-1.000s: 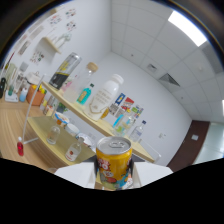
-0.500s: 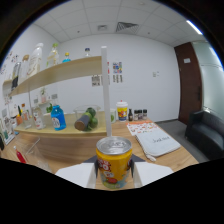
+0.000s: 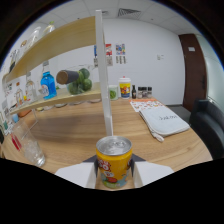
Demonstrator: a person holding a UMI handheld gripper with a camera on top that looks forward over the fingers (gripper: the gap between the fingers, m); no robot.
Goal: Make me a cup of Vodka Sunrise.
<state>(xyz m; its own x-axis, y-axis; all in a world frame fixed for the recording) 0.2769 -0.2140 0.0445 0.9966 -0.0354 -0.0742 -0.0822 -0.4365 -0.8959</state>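
Observation:
A yellow drink can [image 3: 114,161] with a silver top stands upright between my two fingers, and both press on its sides. My gripper [image 3: 114,172] is shut on it and holds it above the wooden table [image 3: 75,132]. To the left of the can, on the table, stands a clear glass [image 3: 31,150] with ice. Beyond it, a wooden shelf rack [image 3: 55,50] carries a blue bottle [image 3: 48,85], a dark bottle lying on its side [image 3: 67,76] and green round fruit [image 3: 80,82].
A white upright post [image 3: 104,75] of the rack rises just beyond the can. A folded white cloth [image 3: 162,122] and a printed sheet [image 3: 146,105] lie on the table to the right. Small jars [image 3: 125,88] stand at the far edge. A dark door [image 3: 192,70] is at the right.
The view has swung right and lowered: the shelf rack has moved left and closer, and the table now fills the middle. The can has stayed held between the fingers.

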